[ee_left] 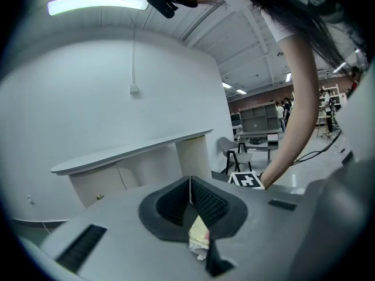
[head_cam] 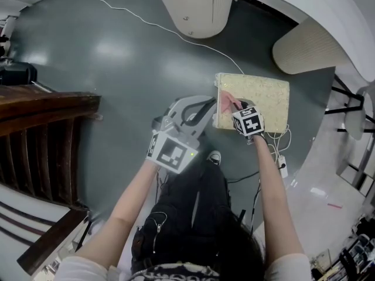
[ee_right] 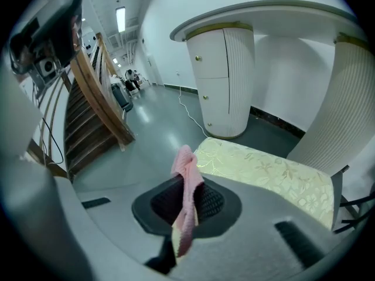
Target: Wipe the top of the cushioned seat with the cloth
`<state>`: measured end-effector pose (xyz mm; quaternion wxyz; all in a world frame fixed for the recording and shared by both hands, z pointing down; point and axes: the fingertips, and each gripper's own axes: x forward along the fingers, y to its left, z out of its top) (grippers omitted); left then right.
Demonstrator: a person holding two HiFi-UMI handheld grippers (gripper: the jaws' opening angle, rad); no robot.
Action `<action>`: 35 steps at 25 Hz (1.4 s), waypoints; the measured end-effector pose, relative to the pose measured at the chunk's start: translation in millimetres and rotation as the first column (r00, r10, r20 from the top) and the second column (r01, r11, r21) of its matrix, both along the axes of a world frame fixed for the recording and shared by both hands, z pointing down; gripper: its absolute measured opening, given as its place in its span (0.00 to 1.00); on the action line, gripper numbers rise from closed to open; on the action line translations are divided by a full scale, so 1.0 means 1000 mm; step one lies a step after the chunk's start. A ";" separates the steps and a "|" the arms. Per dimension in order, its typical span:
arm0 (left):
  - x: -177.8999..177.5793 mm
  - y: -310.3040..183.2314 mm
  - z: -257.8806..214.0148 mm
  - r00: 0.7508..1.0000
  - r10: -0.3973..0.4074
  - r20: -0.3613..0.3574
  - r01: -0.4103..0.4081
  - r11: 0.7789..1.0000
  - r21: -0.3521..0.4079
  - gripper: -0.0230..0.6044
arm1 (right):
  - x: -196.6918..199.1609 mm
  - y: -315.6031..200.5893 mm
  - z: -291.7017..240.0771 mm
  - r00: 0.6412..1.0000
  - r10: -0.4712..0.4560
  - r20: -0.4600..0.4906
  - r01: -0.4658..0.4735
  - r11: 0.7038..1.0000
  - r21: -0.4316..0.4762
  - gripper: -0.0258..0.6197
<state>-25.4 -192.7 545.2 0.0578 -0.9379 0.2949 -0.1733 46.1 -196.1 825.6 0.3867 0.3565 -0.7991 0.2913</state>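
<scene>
Pinched the pink cloth [ee_right: 185,163] in the right tool [ee_right: 187,199], at the left end of the cushioned seat [ee_right: 275,174]. Had nearly all the seat's top ahead and rightward of the cloth, along its long axis. Held the left tool [ee_left: 190,199] pressed together, apparently empty, beside the seat and farther off.

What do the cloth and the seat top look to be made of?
The cloth looks like soft pink knit or terry fabric: fine ribbed texture, limp drape. The seat top looks like cream upholstery fabric with a slight sheen, perhaps brocade: pale floral pattern.
</scene>
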 end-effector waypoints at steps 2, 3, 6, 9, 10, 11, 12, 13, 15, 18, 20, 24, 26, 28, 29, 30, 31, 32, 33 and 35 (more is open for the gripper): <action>-0.004 0.001 0.002 1.000 0.001 0.001 -0.001 1.000 -0.006 0.05 | 0.007 0.001 0.004 1.000 0.012 -0.017 -0.012 1.000 -0.009 0.06; -0.004 0.001 0.003 1.000 0.003 0.002 -0.003 1.000 -0.009 0.05 | 0.012 0.002 0.006 0.999 0.019 -0.026 -0.020 1.000 -0.012 0.06; -0.001 0.001 0.006 1.000 0.013 0.003 -0.013 1.000 -0.016 0.05 | 0.034 0.001 0.011 0.997 0.050 -0.054 -0.051 0.999 -0.018 0.06; 0.008 0.001 0.008 1.000 0.030 0.000 -0.030 0.999 -0.020 0.05 | 0.064 -0.001 0.011 0.992 0.095 -0.083 -0.096 0.995 -0.017 0.06; 0.012 0.001 0.008 0.999 0.036 -0.002 -0.036 0.999 -0.022 0.05 | 0.075 -0.002 0.011 0.990 0.110 -0.093 -0.112 0.994 -0.017 0.06; 0.016 0.002 0.008 0.999 0.041 -0.003 -0.041 0.999 -0.023 0.05 | 0.086 -0.001 0.011 0.987 0.125 -0.103 -0.128 0.992 -0.017 0.06; 0.019 0.002 0.008 0.999 0.046 -0.004 -0.046 0.999 -0.025 0.05 | 0.096 -0.001 0.011 0.984 0.139 -0.113 -0.141 0.990 -0.017 0.06; 0.023 0.003 0.008 0.999 0.051 -0.006 -0.051 0.998 -0.026 0.05 | 0.107 0.000 0.011 0.981 0.151 -0.123 -0.154 0.988 -0.016 0.06; 0.032 0.004 0.008 0.998 0.063 -0.008 -0.063 0.998 -0.028 0.05 | 0.129 0.001 0.010 0.974 0.177 -0.144 -0.181 0.983 -0.015 0.06; 0.048 0.005 0.010 0.996 0.087 -0.008 -0.087 0.996 -0.031 0.05 | 0.167 0.003 0.010 0.959 0.228 -0.170 -0.233 0.972 -0.013 0.06; 0.058 0.004 0.011 0.995 0.100 -0.006 -0.100 0.995 -0.030 0.05 | 0.189 0.004 0.011 0.948 0.258 -0.186 -0.265 0.964 -0.012 0.06; 0.074 0.001 0.011 0.993 0.119 -0.006 -0.119 0.992 -0.028 0.05 | 0.232 0.007 0.012 0.925 0.309 -0.221 -0.319 0.948 -0.010 0.06; 0.080 0.002 0.011 0.992 0.125 -0.007 -0.125 0.992 -0.027 0.05 | 0.253 0.009 0.011 0.911 0.339 -0.235 -0.350 0.937 -0.005 0.06; 0.084 0.006 0.012 0.992 0.128 -0.004 -0.128 0.991 -0.028 0.05 | 0.269 0.012 0.012 0.898 0.366 -0.243 -0.378 0.926 -0.002 0.06; 0.086 0.008 0.013 0.992 0.129 -0.002 -0.129 0.991 -0.029 0.05 | 0.276 0.014 0.012 0.892 0.376 -0.249 -0.389 0.921 0.000 0.06; 0.087 0.010 0.013 0.991 0.131 -0.001 -0.131 0.991 -0.030 0.05 | 0.282 0.016 0.012 0.887 0.384 -0.258 -0.397 0.918 0.002 0.06; 0.088 0.013 0.014 0.991 0.134 0.000 -0.134 0.991 -0.030 0.05 | 0.288 0.018 0.012 0.881 0.389 -0.268 -0.402 0.916 0.006 0.06; 0.089 0.015 0.014 0.991 0.137 0.001 -0.137 0.990 -0.031 0.05 | 0.293 0.019 0.011 0.877 0.393 -0.276 -0.406 0.914 0.009 0.06; 0.090 0.016 0.014 0.990 0.139 0.004 -0.139 0.990 -0.032 0.05 | 0.298 0.018 0.011 0.874 0.397 -0.280 -0.411 0.912 0.011 0.06; 0.092 0.016 0.015 0.990 0.140 0.009 -0.140 0.990 -0.035 0.05 | 0.303 0.016 0.009 0.870 0.412 -0.272 -0.424 0.905 0.013 0.06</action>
